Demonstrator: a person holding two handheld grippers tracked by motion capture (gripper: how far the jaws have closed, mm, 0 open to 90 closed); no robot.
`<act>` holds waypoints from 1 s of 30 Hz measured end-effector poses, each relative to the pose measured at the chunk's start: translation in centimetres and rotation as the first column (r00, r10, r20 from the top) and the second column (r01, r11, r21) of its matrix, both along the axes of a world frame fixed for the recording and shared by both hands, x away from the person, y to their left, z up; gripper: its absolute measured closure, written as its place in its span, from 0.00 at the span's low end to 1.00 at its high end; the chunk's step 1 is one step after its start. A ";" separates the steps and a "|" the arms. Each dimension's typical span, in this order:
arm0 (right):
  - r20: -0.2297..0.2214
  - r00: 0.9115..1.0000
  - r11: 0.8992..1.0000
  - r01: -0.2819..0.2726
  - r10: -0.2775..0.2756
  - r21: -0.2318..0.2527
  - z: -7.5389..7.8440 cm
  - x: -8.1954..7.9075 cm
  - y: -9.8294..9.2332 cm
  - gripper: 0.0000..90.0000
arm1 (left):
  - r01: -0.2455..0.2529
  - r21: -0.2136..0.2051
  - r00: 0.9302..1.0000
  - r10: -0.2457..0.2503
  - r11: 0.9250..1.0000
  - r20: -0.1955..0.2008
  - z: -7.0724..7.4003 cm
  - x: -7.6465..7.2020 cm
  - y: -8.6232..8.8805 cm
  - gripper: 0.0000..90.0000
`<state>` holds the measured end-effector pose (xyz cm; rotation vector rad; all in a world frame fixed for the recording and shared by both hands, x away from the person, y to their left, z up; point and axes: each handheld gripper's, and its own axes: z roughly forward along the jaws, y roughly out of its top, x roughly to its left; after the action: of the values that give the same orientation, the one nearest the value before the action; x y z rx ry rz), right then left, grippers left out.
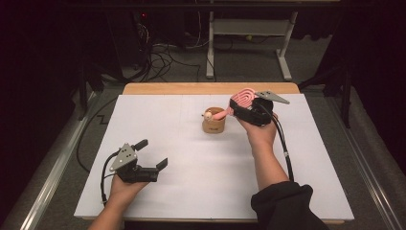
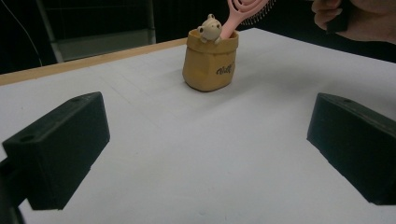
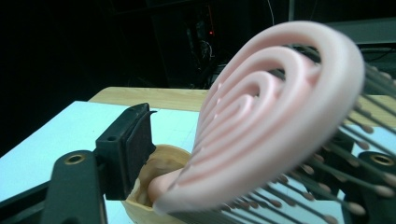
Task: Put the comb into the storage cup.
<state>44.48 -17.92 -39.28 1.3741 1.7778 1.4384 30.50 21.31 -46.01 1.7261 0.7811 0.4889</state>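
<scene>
Dark room, cables on the floor behind; white worktop (image 1: 191, 191) with a wood edge at the far side.

Cup (image 1: 213, 120) sits mid-worktop, slightly toward the far edge, upright, small animal figure on its rim. Brush (image 1: 242, 99) stands in it handle-down: handle end is inside the cup, head sticks up and leans away from the cup toward my right hand. Long axis runs tilted, from cup mouth up to the right in the high view.

Right fingers (image 1: 238, 106) sit around the brush head, right beside the cup. In the right gripper view the left finger (image 3: 126, 144) stands clear of the pink head, with a visible gap, and the other finger is mostly hidden behind the bristles. So: fingers apart, not pressing on the brush (my read is it rests on the cup rim by itself, but contact on the bristle side I can't confirm).

Left fingers (image 1: 153, 154) are wide apart, nothing between them, resting low near the near-left of the worktop, well away from the cup. They point at the cup, which lies ahead of them toward the far right.

Key relation: brush head leans toward the right hand, so the right is the near one by far. Any withdrawal should go back along the tilt, away from the cup, or the head gets dragged and the cup tips.
</scene>
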 end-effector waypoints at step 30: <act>-0.037 0.999 1.000 -0.019 0.018 -0.012 -0.6 0.4 0.1 0.14 | -0.001 0.010 1.000 0.002 1.000 -0.004 0.0 0.1 0.2 0.00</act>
<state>44.90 -17.84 -39.84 1.3898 1.8234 1.4185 30.56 21.50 -46.04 1.7359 0.7841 0.4911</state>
